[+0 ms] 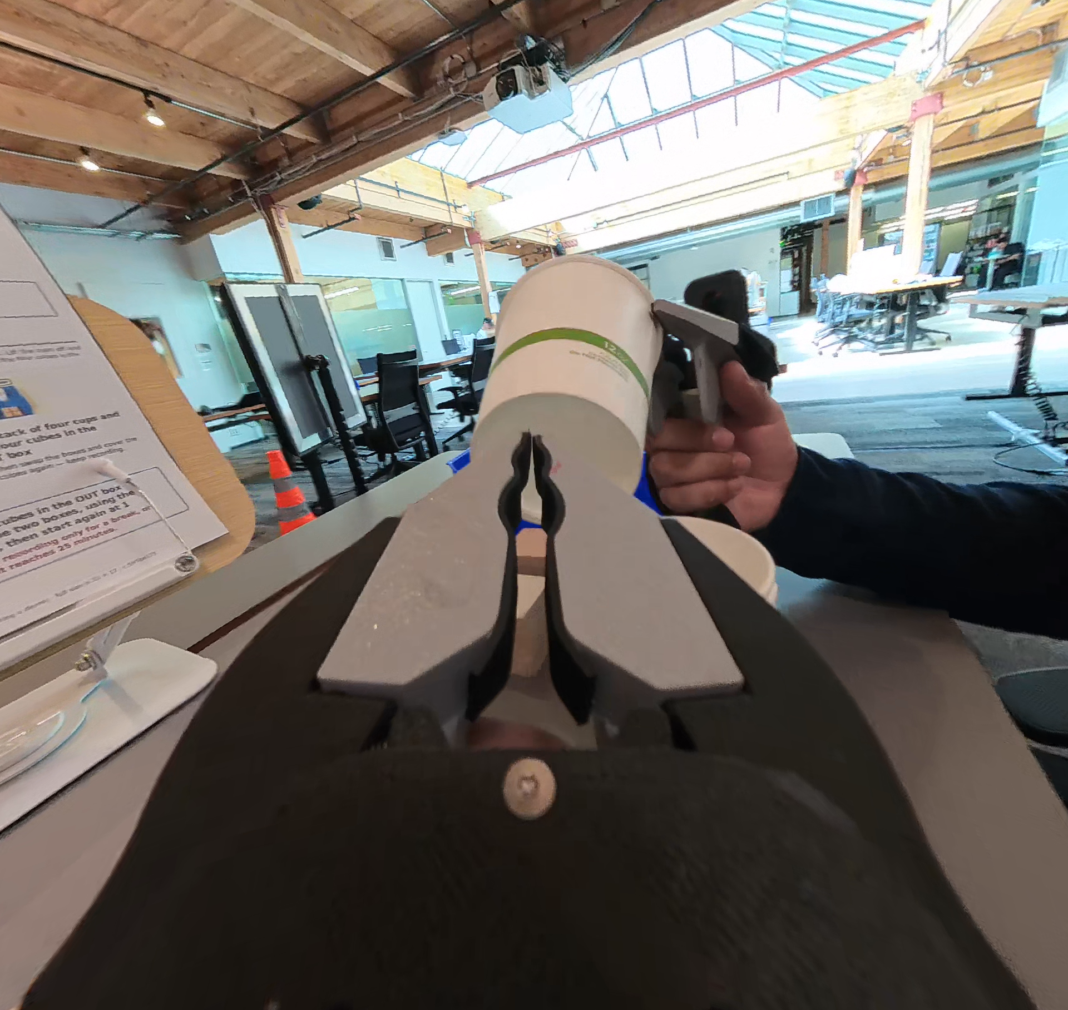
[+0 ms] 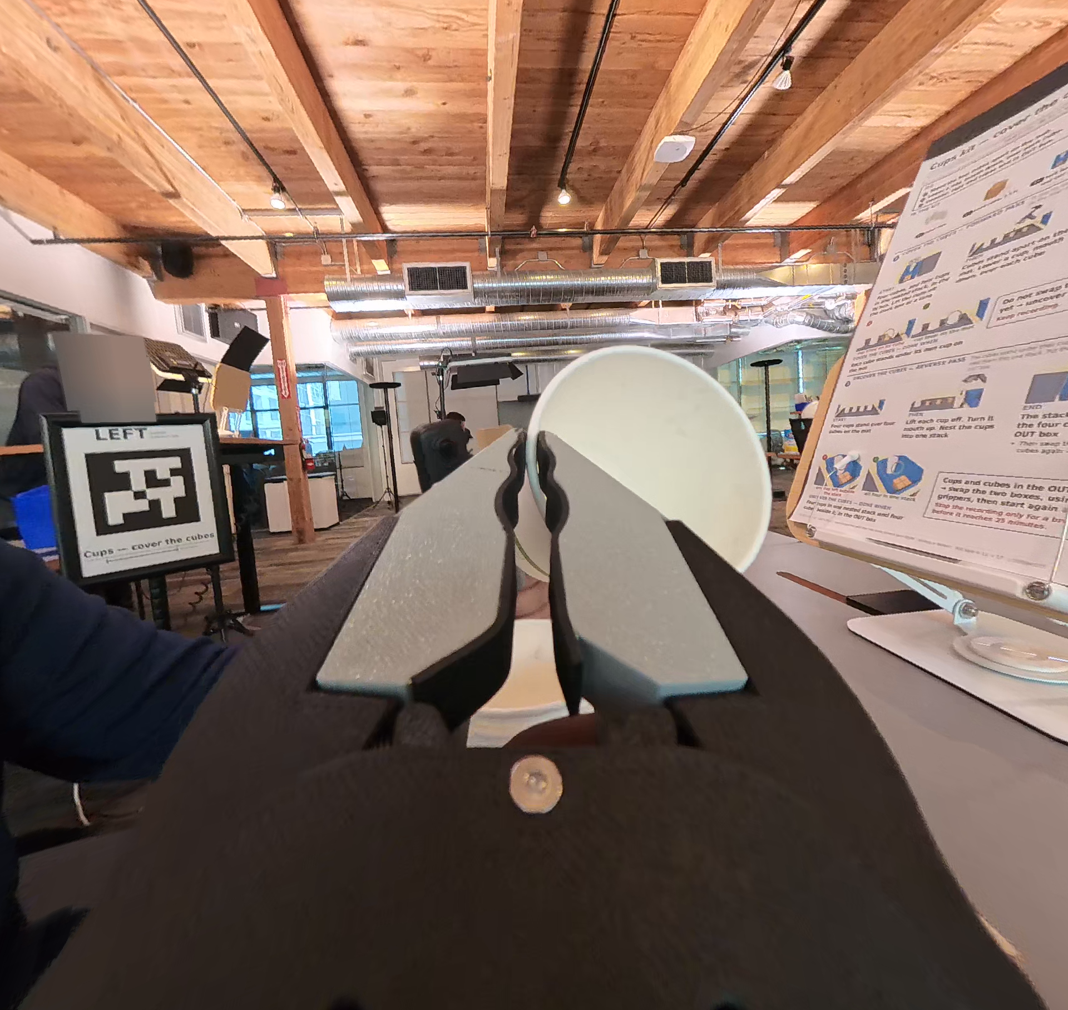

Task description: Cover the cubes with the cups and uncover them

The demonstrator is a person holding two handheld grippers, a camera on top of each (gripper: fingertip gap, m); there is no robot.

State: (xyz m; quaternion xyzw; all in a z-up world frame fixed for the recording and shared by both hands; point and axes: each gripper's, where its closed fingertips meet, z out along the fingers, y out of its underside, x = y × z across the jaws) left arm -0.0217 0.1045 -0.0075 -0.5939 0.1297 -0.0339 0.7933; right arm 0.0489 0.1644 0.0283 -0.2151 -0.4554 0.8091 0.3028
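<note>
Right wrist view: the right gripper [image 2: 531,450] is clamped on the rim of a white paper cup [image 2: 664,462], one finger outside the wall and one inside the mouth, pads pressing the thin wall. Cup is held in the air, tilted, its open mouth facing this camera and its base toward the other one. Left wrist view confirms: same cup [image 1: 572,358], white with a green band, pinched at the rim by the right gripper [image 1: 659,312] in a person's hand [image 1: 716,445]. Left gripper [image 1: 531,448] has its fingertips closed together on nothing, in front of the cup's base. Below, a pale wooden cube [image 1: 531,595] shows between the left fingers on the grey table [image 1: 277,578]; another white cup [image 1: 734,554] stands just right. Instruction board [image 2: 971,346] stands at the table edge
</note>
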